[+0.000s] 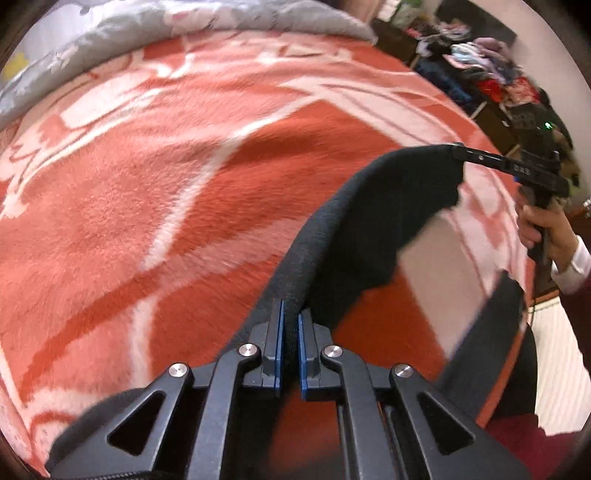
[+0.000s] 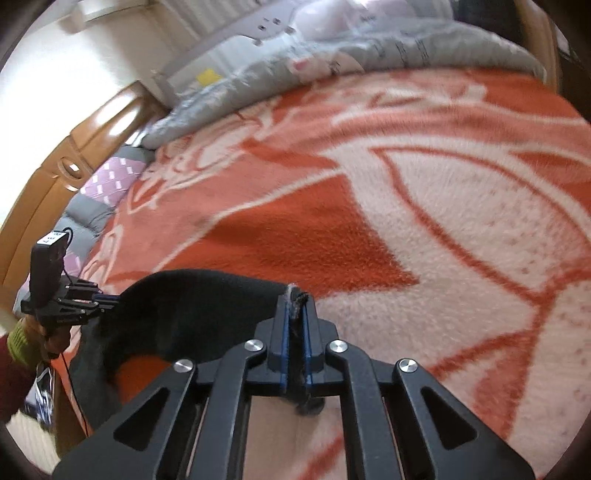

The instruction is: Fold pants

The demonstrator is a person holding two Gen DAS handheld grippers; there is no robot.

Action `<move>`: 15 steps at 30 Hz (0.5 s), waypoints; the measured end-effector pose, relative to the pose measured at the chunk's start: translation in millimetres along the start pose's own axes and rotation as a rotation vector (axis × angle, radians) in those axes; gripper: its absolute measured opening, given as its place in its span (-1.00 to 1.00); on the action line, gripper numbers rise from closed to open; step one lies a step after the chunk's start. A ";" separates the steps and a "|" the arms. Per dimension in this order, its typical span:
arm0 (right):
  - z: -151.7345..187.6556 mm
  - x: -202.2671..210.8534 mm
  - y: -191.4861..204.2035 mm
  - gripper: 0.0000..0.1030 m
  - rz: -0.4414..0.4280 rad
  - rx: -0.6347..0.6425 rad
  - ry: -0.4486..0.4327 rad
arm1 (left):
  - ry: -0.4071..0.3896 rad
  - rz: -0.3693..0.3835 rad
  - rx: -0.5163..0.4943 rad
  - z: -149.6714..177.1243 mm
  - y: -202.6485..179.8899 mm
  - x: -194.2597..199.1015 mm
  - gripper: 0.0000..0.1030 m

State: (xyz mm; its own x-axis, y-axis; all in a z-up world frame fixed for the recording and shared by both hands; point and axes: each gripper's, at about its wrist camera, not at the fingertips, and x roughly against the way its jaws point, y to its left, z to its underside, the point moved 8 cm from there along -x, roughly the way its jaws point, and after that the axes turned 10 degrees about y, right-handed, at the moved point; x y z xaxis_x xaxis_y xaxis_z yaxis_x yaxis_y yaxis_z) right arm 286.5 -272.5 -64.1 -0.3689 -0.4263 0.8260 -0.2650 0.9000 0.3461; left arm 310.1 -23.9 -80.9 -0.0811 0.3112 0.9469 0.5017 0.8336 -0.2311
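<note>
Dark pants [image 1: 373,221] hang stretched between both grippers above a red and white blanket [image 1: 147,184]. My left gripper [image 1: 290,314] is shut on the thick edge of the pants, fabric pinched between its blue pads. My right gripper [image 2: 294,306] is shut on another corner of the pants [image 2: 192,310], with a frayed bit of cloth sticking out past the fingertips. In the left wrist view the right gripper [image 1: 458,147] shows at the far right, held by a hand [image 1: 546,229]. In the right wrist view the left gripper [image 2: 110,299] shows at the left edge, clamped on the cloth.
The blanket [image 2: 406,203] covers a bed. A grey quilt [image 1: 129,33] lies bunched at the bed's far end. A pile of clothes [image 1: 487,70] sits on furniture beyond the bed. Wooden cabinets [image 2: 74,147] and a pink patterned cushion [image 2: 114,177] run along one side.
</note>
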 end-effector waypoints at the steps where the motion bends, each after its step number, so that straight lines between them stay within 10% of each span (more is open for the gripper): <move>1: 5.2 10.0 1.6 -0.87 -0.001 0.017 -0.008 | -0.006 0.006 -0.002 5.8 -6.0 2.6 -0.92; 15: 119.1 66.9 0.3 -0.95 0.081 0.135 0.017 | -0.044 0.087 0.002 97.7 -101.8 18.2 -0.93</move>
State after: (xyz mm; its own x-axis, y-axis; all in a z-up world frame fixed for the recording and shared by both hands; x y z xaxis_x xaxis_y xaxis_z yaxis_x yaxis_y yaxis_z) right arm 155.6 -311.6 -61.7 -0.3794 -0.3500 0.8565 -0.3526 0.9105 0.2159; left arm 173.4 -58.6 -62.0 -0.0753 0.4026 0.9123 0.5067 0.8034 -0.3127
